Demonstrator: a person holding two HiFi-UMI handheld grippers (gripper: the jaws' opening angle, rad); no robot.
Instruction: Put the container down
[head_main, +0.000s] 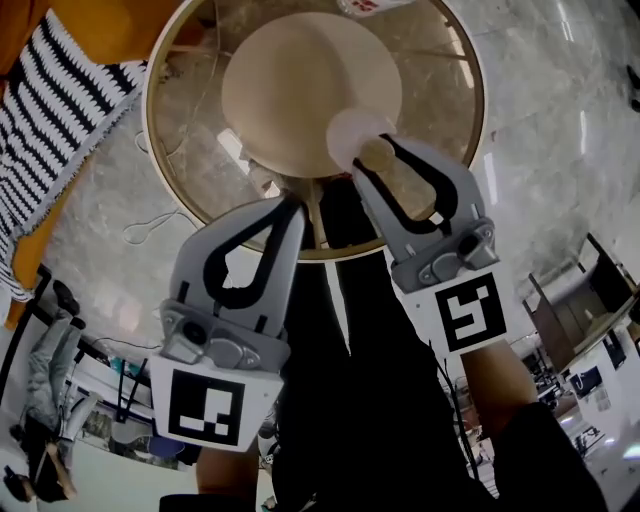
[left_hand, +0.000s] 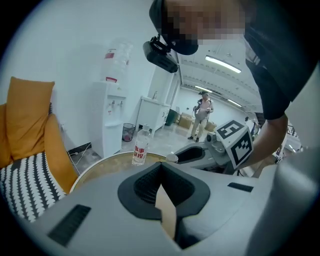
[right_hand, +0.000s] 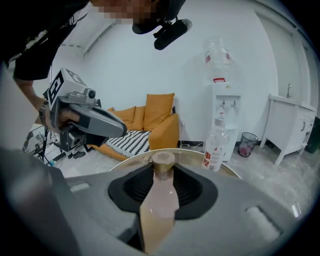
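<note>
The container (right_hand: 159, 200) hangs from your right gripper (head_main: 378, 155). The fingers (head_main: 430, 185) are clamped on its neck just under the cap (right_hand: 163, 160), and the body drops below them. Its long axis therefore runs roughly up and down, across the fingers rather than along them, with the base lowest. From your head it looks tipped a little, base leaning away from you, though that is a judgement.

The desk (head_main: 481, 90) lies straight beneath the base, on the near side of its round top and inside the rim. No view shows whether the base touches the glass or hangs above it. Since the desk lies below the container, the move is probably a drop along the container's own axis. It likely needs a small roll of the wrist to bring the base flat before you part the fingers.

Your left gripper (head_main: 293, 205) sits just beside the right one, a little nearer to you, over the desk's near rim. Its fingers are together at the tips with nothing between them. It is apart from the container and need not help.

A bottle (right_hand: 216, 142) stands on the far side of the desk, well apart from where the container would land.
</note>
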